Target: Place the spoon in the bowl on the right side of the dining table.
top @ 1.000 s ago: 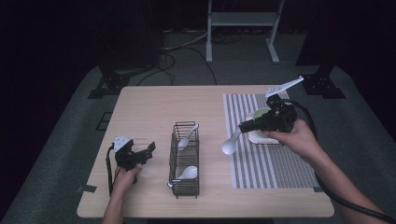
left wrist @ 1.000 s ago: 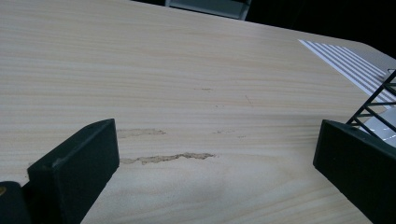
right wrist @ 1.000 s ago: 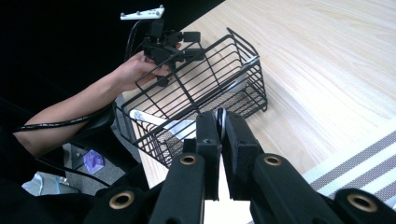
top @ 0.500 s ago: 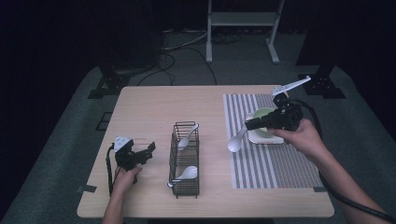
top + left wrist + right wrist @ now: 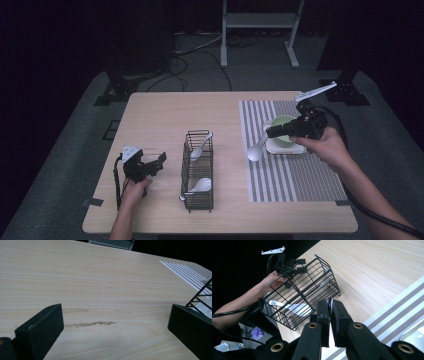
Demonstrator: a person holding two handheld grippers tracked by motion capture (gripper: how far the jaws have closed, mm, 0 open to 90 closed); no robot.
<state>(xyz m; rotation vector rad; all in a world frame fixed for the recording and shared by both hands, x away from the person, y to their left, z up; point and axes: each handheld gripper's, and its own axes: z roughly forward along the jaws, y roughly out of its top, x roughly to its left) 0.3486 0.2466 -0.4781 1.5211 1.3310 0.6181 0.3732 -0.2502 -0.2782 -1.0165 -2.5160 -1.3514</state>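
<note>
We see a pale wooden table [image 5: 165, 120] filling the middle of the high view, with grey carpet around it and a dark room behind, where a white metal stand [image 5: 260, 22] sits at the upper centre and cables trail on the floor. A grey-and-white striped mat [image 5: 290, 175] covers the right part of the tabletop. On the mat, at centre right of the frame, a green bowl [image 5: 283, 123] rests on a white square plate [image 5: 285, 147]. A black wire basket [image 5: 200, 170] stands at the centre of the table with two white spoons in it.

The thing in hand is a white spoon [image 5: 256, 150]: glossy, with a rounded bowl hanging down and to the left above the mat, just left of the plate. We find the right gripper [image 5: 272, 132] clamped on its handle; in the right gripper view the jaws press together on the thin white handle [image 5: 330, 306].

The left gripper [image 5: 159, 159] rests at the lower left of the table, left of the basket, its jaws spread wide with nothing between them.
</note>
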